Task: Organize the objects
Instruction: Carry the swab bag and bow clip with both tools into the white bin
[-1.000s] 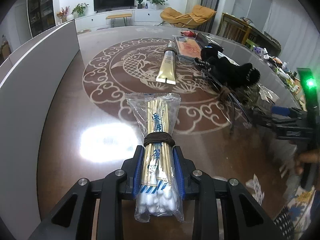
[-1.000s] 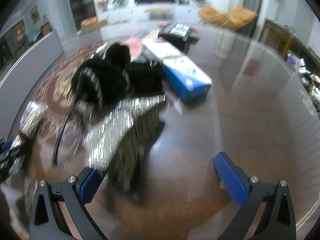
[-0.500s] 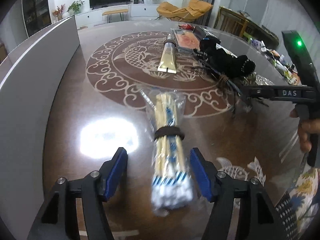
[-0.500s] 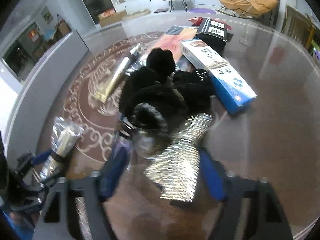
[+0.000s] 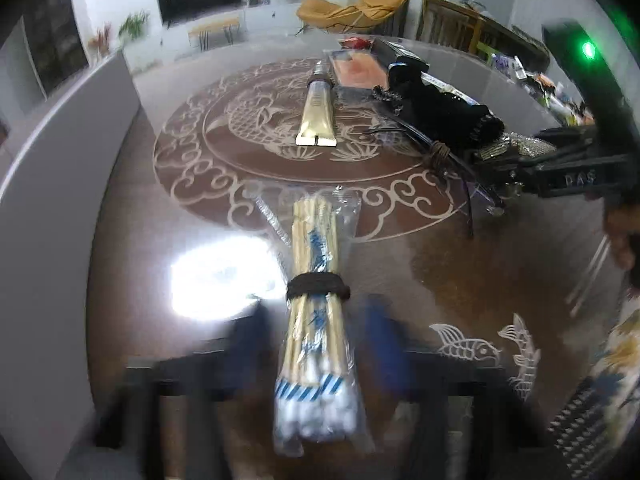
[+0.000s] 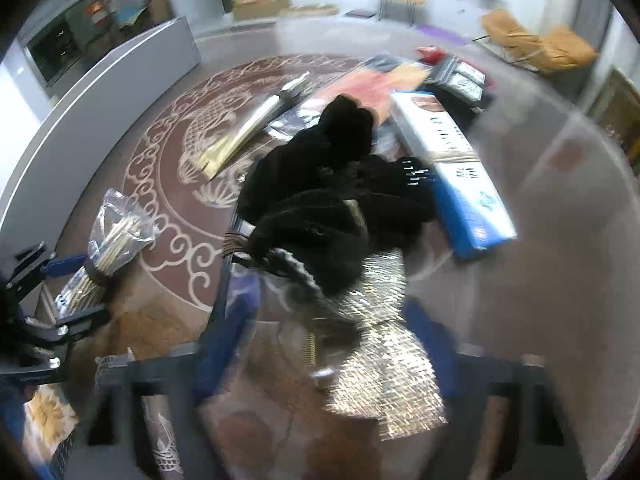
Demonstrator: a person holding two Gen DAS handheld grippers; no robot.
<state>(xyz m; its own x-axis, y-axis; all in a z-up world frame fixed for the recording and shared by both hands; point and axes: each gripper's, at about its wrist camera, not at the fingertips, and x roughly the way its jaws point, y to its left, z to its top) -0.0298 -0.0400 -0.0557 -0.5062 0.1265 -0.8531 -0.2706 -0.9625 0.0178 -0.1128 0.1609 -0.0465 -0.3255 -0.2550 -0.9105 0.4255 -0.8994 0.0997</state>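
Cotton swab pack (image 5: 316, 320) on glossy fish-patterned table (image 5: 440, 272), both grippers' fingers apart, living room.

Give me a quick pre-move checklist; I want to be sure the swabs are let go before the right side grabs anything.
1. Left hand-held gripper open: ok.
2. Cotton swab pack lying on the table: ok.
3. Swab pack free of the blue pads: cannot tell, blurred.
4. Right hand-held gripper open: ok.
5. Silver pouch between its fingers: ok.
6. Black fuzzy item off the pouch: not ok, overlaps it.
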